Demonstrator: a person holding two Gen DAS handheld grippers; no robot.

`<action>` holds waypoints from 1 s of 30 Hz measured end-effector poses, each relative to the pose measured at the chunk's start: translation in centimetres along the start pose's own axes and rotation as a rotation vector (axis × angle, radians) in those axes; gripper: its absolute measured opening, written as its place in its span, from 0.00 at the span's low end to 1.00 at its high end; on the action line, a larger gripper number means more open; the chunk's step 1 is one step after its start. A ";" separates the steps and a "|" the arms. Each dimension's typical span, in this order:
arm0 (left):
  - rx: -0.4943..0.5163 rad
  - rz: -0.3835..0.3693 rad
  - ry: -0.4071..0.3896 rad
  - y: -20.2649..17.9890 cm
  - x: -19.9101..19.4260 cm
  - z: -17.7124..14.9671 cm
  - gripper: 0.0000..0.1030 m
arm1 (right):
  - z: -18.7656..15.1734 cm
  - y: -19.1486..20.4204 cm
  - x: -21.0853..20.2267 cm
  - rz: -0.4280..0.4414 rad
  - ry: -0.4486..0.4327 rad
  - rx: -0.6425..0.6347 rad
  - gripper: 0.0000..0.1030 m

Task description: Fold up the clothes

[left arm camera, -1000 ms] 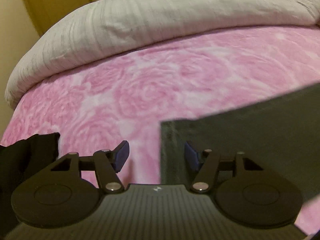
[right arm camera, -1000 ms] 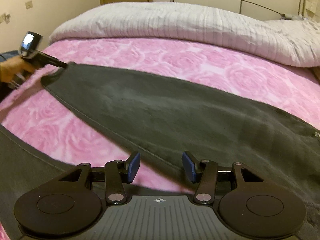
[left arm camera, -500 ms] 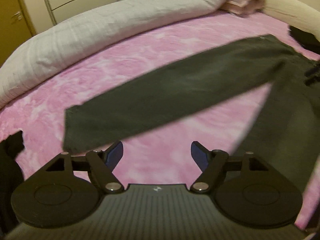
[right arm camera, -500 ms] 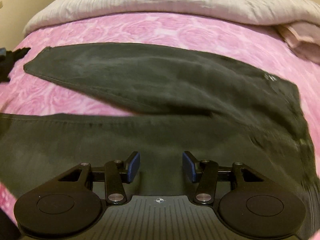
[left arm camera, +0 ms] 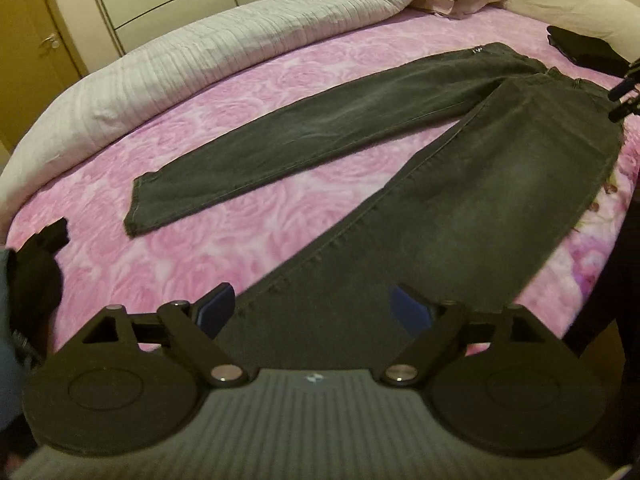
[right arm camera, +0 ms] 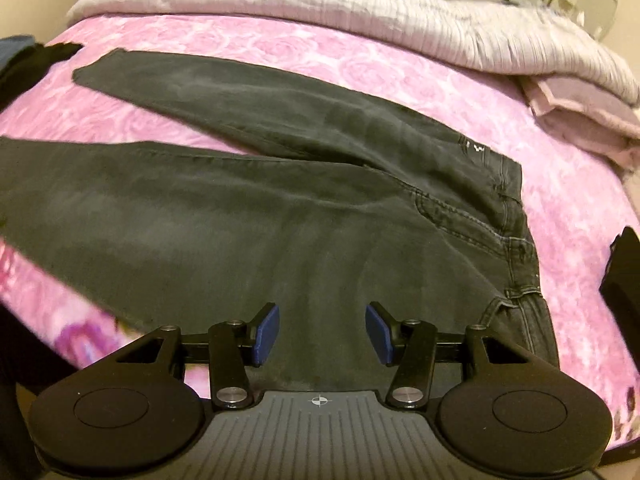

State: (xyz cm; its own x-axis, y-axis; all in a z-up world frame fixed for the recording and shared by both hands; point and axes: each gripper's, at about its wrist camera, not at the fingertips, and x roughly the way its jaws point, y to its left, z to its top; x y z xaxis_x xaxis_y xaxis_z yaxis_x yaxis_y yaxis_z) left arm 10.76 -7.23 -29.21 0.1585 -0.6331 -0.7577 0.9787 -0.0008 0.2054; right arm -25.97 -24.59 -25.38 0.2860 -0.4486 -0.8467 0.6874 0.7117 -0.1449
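On pink bedspread: dark jeans flat, legs splayed | left gripper jaws opening, nothing between them | right gripper agape, holding nothing

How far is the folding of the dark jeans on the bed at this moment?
Done: the dark jeans lie flat on the pink blanket, legs spread in a V, no fold made yet. In hand: nothing; the left gripper is opening with nothing pressed by its pads, and the right gripper hovers open above the fabric. Left: bringing one leg over the other, then folding lengthwise.
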 end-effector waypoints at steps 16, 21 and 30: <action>-0.024 0.081 0.008 0.0 -3.6 -3.8 0.90 | -1.8 5.2 -1.9 0.090 -0.031 -0.095 0.52; -0.018 0.108 0.009 0.5 -3.8 -4.6 0.90 | -1.6 5.6 -1.8 0.098 -0.030 -0.105 0.53; 0.034 0.191 0.011 1.4 -4.0 -7.3 0.90 | -1.6 6.3 -0.9 0.073 -0.048 -0.165 0.53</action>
State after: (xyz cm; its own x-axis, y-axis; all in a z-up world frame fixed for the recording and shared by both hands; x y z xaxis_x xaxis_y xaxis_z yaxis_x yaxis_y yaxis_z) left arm 12.45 0.99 -30.42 0.3431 -0.6156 -0.7095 0.9256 0.0927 0.3671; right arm -22.93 -18.82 -26.29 0.3650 -0.4149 -0.8335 0.5462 0.8204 -0.1692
